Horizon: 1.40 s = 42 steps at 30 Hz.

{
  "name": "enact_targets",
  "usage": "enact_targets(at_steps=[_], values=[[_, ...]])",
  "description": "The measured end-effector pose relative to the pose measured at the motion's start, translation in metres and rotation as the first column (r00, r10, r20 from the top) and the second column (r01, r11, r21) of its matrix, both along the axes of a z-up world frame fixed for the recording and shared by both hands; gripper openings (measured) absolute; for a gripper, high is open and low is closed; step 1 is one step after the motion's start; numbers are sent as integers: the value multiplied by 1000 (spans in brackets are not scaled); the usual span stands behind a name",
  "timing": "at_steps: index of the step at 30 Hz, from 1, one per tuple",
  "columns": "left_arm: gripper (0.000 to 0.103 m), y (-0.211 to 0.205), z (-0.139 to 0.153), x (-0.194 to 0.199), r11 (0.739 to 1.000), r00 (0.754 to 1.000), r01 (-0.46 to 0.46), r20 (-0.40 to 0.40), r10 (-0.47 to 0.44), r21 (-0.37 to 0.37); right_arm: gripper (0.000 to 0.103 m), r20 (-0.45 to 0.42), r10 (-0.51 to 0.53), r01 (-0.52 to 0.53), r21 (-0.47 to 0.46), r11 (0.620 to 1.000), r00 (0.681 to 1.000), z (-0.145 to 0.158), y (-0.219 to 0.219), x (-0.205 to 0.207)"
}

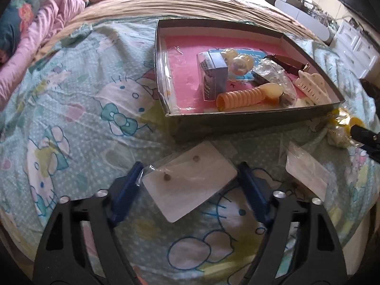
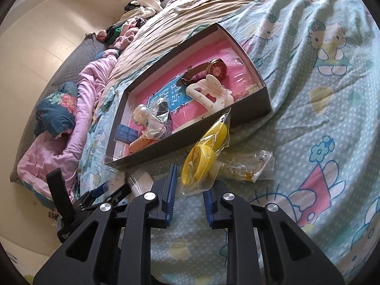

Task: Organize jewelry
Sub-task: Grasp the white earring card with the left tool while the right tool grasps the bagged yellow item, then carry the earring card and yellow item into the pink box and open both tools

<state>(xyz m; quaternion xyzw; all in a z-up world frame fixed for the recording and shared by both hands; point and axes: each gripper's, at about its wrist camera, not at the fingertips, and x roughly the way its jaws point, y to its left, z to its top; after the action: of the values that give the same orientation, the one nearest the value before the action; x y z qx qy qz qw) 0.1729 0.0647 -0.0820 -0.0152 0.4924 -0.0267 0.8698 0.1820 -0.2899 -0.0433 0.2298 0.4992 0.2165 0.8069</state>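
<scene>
Soft cartoon bedsheet holds a dark box; left gripper jaws apart around a flat card; right gripper jaws apart by crinkly yellow bag.

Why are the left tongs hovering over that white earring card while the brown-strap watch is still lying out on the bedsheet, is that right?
Not quite. The watch is not on the bedsheet; it lies inside the pink-lined box, near the white hair claw clip, as the right wrist view shows. The rest holds: the left tongs are open around the white earring card, per the left wrist view.
</scene>
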Motion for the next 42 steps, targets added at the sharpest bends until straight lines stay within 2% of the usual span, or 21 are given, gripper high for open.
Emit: enact_targets(at_steps=[6,18,26,42], values=[[67,1,7,-8,1000,1000,22,13,-22,-7,14,50,37,-35,-44,998,998,12,9,-4],[67,6,47,-27,998,995,18,95,-13,-54,12,99,92,-90,-22,996,991,32,18,-14],[67,4,72,-33,998,989,21,149,-12,-59,12,128,117,-118,-2,993,985,43,24,-17],[67,-6,98,-27,999,979,8,204,2,-47,12,224,102,-97,-35,995,969,60,7,-11]])
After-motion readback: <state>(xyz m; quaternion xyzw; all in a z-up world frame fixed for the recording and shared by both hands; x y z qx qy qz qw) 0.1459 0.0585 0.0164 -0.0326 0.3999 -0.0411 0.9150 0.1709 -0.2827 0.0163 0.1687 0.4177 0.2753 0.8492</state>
